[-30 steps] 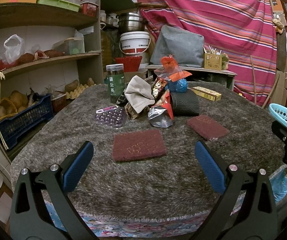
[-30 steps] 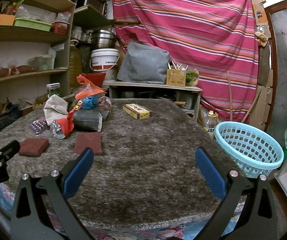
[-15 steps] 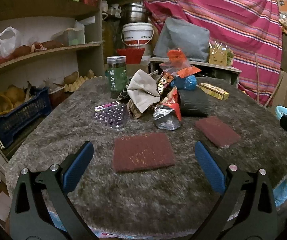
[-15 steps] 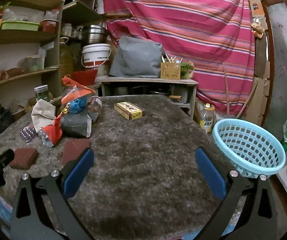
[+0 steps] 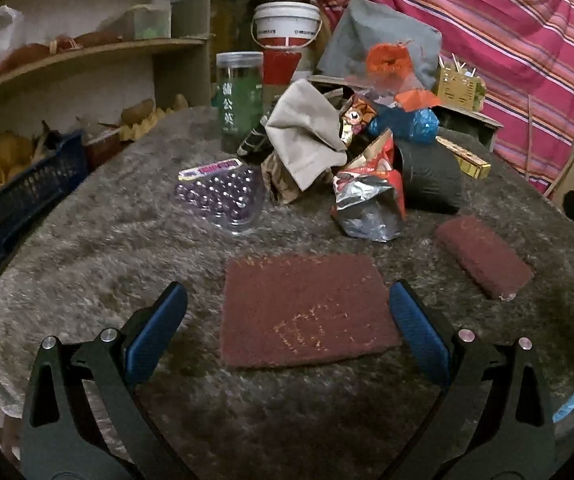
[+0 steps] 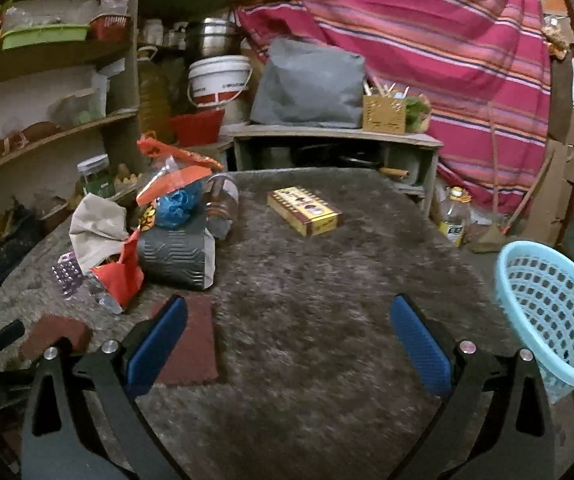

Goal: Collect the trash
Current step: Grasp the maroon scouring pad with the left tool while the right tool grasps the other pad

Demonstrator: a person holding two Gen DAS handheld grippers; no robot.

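A heap of trash lies on the grey shaggy table: a beige paper bag (image 5: 307,140), a red and silver snack wrapper (image 5: 371,196), a blue plastic wad (image 5: 405,124), an orange bag (image 5: 391,60) and a black roll (image 5: 431,180). A large maroon scouring pad (image 5: 303,312) lies between the fingers of my open left gripper (image 5: 285,332), a little below them. A second maroon pad (image 5: 483,260) lies to the right. My right gripper (image 6: 287,344) is open and empty over the table; the second pad (image 6: 191,344) is by its left finger. A light blue basket (image 6: 547,312) stands at the table's right edge.
A clear tray of purple beads (image 5: 223,196) and a green-labelled jar (image 5: 239,100) stand left of the heap. A yellow box (image 6: 305,210) lies at the far middle. Shelves (image 5: 87,52) with a dark blue crate (image 5: 19,208) line the left side. A striped cloth (image 6: 427,40) hangs behind.
My left gripper has moved forward and down, so the large maroon pad now sits between its fingers. My right gripper has moved forward and a little left over the table.
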